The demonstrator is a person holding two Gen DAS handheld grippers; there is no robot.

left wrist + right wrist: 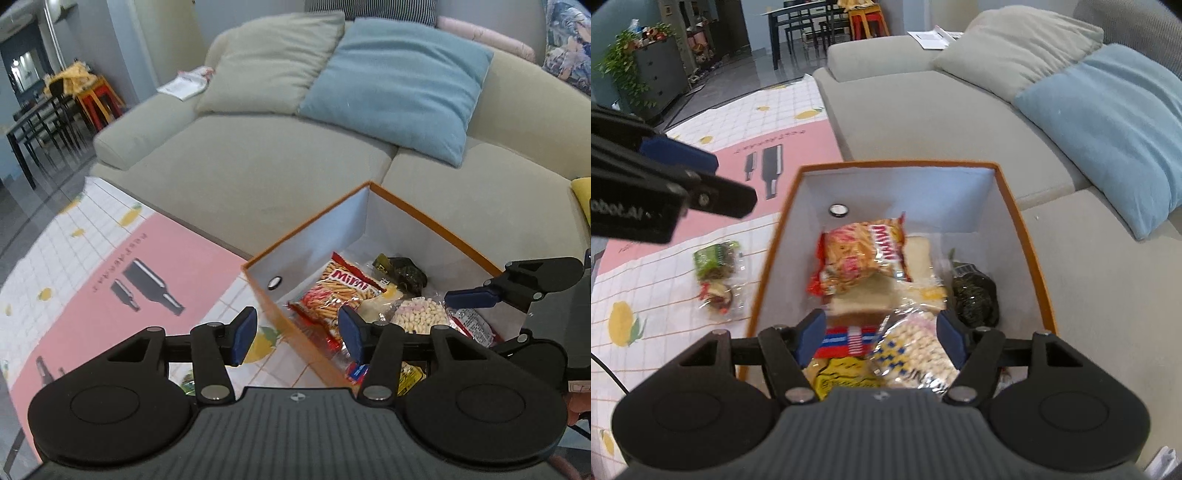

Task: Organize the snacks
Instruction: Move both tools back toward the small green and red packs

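Both claws, the left gripper [297,334] and right gripper [882,341], hang with jaws apart and empty over the orange-rimmed white cardboard box [1027,236], where most snack packets lie. Likely the step is between drops; next the two clear-wrapped packets [716,277] left of the box on the mat need fetching. Blur hides their labels.

I get soft, even indoor light in both views, with no hard shadows. The white inside of the orange-rimmed cardboard box [960,195] reads brightest, and clear snack wrappers [905,314] near me glint. Fisheye bends the edges into dark corners, with slight motion blur.
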